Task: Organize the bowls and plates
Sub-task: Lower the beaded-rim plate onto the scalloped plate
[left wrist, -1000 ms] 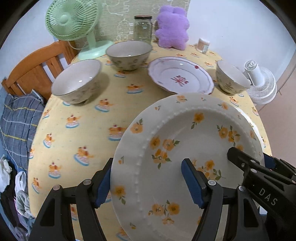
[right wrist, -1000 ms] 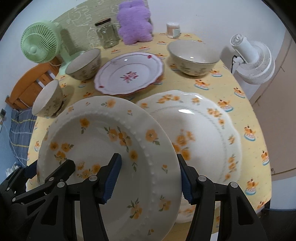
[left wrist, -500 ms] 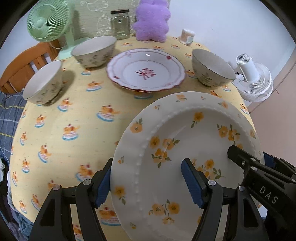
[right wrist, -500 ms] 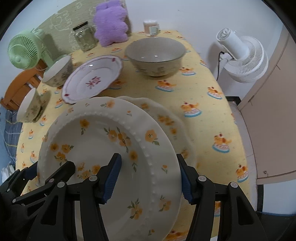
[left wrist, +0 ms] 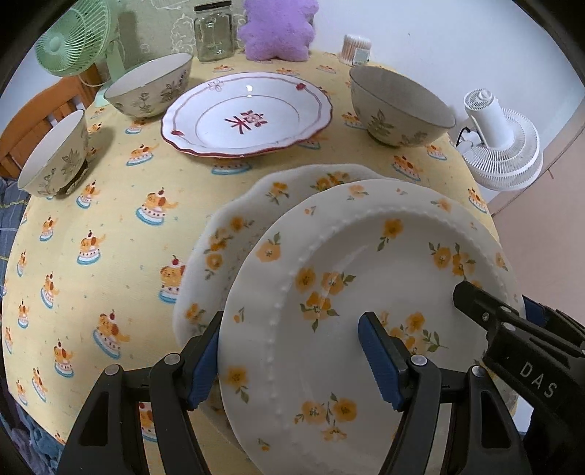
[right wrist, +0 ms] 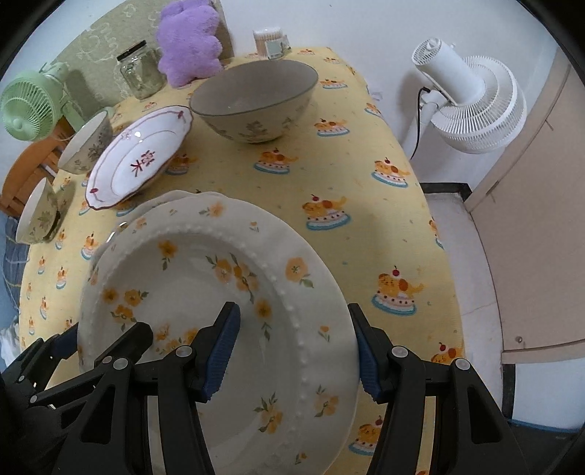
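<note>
Both grippers share one load: a white beaded-rim plate with orange flowers [left wrist: 365,292], carried tilted above the yellow cake-print tablecloth [left wrist: 109,226]. Left gripper [left wrist: 292,358] half spread, jaws straddling the plate's left rim: outer blue pad against the edge from outside, inner pad over the plate's well. Right gripper [right wrist: 296,350] set the same way on the opposite rim, one pad inside the well, the other hugging the outer edge; its black frame also shows at the right of the left wrist view. Each is clamped on the plate. Directly under the carried plate lies a second flowered plate with a scalloped edge [left wrist: 234,234], flat on the cloth; whether the two touch cannot be told. Further back: a white plate with red trim [left wrist: 248,113], a grey-lined bowl [left wrist: 398,106] to its right, two more bowls [left wrist: 150,87] [left wrist: 55,153] to its left. At the far edge, a glass jar [left wrist: 214,31], purple plush toy [left wrist: 278,29], green fan [left wrist: 73,36]. A white fan [right wrist: 468,98] stands off the table.
</note>
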`<state>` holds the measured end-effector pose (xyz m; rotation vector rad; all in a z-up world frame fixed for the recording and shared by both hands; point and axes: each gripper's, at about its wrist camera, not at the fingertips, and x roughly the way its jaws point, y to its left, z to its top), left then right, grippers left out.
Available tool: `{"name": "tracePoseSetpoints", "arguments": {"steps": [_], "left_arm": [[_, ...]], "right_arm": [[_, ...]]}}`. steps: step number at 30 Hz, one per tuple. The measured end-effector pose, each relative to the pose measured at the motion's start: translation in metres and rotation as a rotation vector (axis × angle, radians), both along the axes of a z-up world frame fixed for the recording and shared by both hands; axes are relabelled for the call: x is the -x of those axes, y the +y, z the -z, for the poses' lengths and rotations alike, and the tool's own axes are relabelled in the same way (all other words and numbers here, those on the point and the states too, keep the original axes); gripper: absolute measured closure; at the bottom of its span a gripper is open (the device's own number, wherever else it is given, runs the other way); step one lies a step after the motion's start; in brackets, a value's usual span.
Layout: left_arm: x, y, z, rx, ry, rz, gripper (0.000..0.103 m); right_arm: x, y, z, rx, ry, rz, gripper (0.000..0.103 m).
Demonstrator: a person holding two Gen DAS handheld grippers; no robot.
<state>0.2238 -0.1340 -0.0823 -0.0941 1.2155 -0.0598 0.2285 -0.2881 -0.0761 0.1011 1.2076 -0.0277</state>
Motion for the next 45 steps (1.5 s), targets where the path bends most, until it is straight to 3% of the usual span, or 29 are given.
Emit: {"name": "tracePoseSetpoints", "arguments": {"steps": [18, 23, 30, 36, 41, 45], "left_arm": [[-0.009, -0.006, 0.004, -0.08, 0.001, -0.025, 0.026], [-0.008, -0.025, 0.003, -0.228, -0.003, -0.003, 0.027], [-0.006, -0.024, 0.001, -0.224, 0.008, -0.007, 0.027], [-0.001, -0.017, -0.007, -0.161, -0.01, -0.014, 0.027], [0.009, -0.028, -0.013, -0.134, -0.034, 0.048, 0.027], [0.013, -0.031, -0.014, -0.13, -0.037, 0.064, 0.027]], "right_arm": [[-0.008, 0.0, 0.01, -0.003, 0.003, -0.024, 0.042], [-0.005, 0.004, 0.005, 0.002, -0.024, -0.036, 0.045], [-0.001, 0.002, 0.003, -0.003, -0.032, -0.037, 0.045], [0.011, -0.005, -0.009, 0.008, -0.059, -0.028, 0.045], [0.027, -0.011, -0.021, -0.002, -0.096, -0.023, 0.063], [0.03, -0.009, -0.016, -0.015, -0.079, -0.027, 0.067]]}}
